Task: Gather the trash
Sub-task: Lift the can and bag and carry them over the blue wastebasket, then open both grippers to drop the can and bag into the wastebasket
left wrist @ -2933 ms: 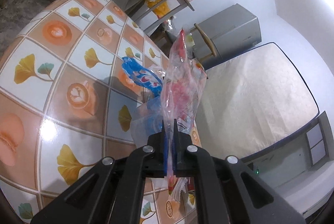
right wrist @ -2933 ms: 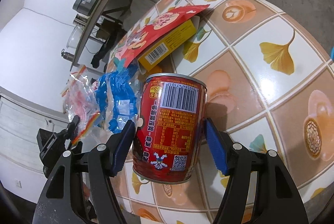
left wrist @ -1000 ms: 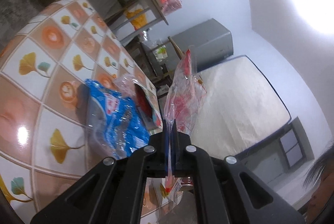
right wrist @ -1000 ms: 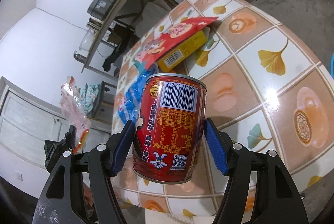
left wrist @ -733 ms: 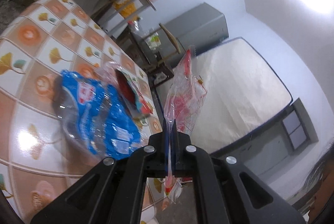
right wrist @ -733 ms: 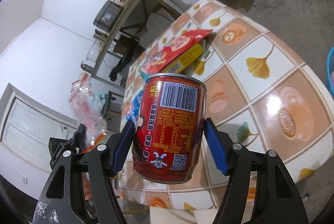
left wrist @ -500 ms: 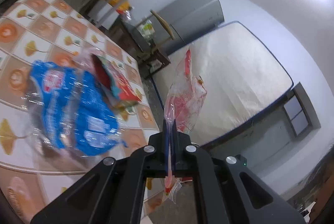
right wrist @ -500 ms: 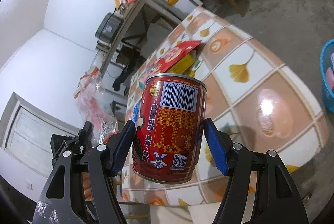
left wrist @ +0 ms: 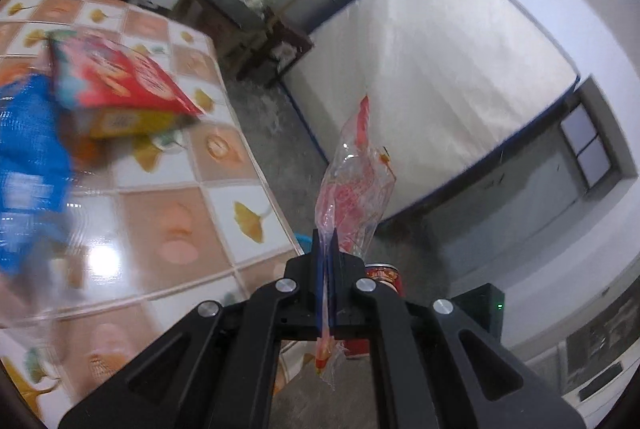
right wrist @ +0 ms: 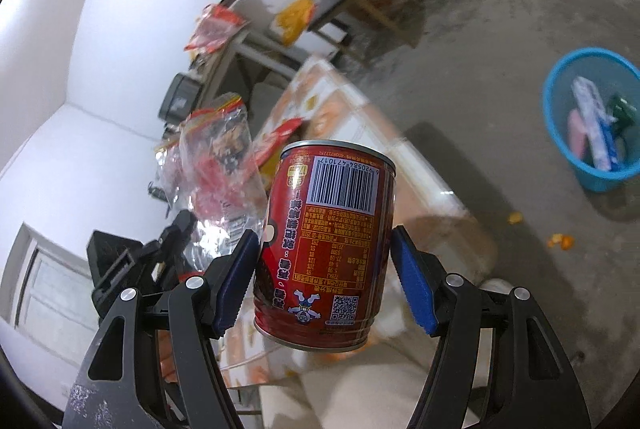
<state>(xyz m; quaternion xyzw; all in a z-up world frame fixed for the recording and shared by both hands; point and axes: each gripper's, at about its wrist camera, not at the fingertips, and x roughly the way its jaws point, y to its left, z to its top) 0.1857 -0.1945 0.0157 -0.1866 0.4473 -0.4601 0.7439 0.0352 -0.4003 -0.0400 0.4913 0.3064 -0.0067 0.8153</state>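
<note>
You have swung both loads off the counter [left wrist: 192, 189] toward the blue bin [right wrist: 592, 117]. Your left gripper [left wrist: 329, 261] jaws stay clenched on the clear wrapper [left wrist: 352, 189], your right gripper [right wrist: 324, 269] grasping the red can [right wrist: 328, 241]; drop next.

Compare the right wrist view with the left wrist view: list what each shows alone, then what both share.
Right wrist only: the blue trash basket on the floor, wrappers inside, and orange scraps near it.

Left wrist only: the upright mattress, the blue plastic package and the yellow box under the red snack bag.

Both: the tiled table, the clear wrapper pinched in the left gripper, and the red can in the right gripper.
</note>
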